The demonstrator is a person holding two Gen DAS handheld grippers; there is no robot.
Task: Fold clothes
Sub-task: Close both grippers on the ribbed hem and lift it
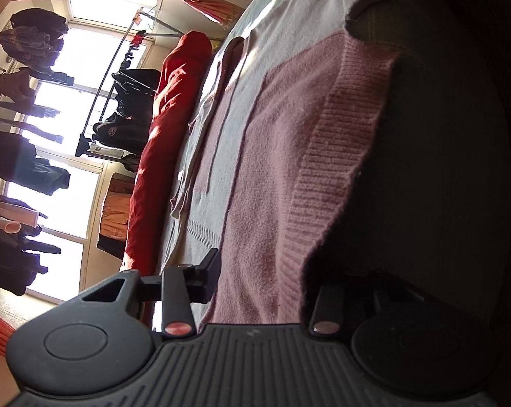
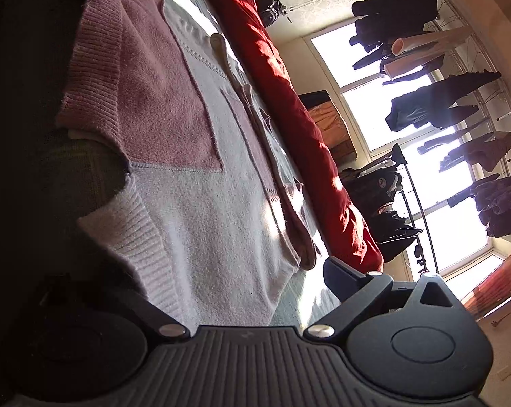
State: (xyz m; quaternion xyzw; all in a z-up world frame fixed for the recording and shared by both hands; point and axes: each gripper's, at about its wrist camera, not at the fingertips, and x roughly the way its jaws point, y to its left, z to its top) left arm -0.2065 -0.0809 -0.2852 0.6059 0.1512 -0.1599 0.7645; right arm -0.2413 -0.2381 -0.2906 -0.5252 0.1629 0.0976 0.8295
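Both hand-held grippers sit at the ribbed hem of a pink and white knit sweater (image 1: 282,142) spread flat on a bed. On the left gripper (image 1: 265,281), partly closed jaws straddle the pink hem corner; whether they pinch it cannot be told. On the right gripper (image 2: 201,291), wide, released jaws flank the white hem corner. Beyond the sweater lies a red bolster (image 2: 289,101).
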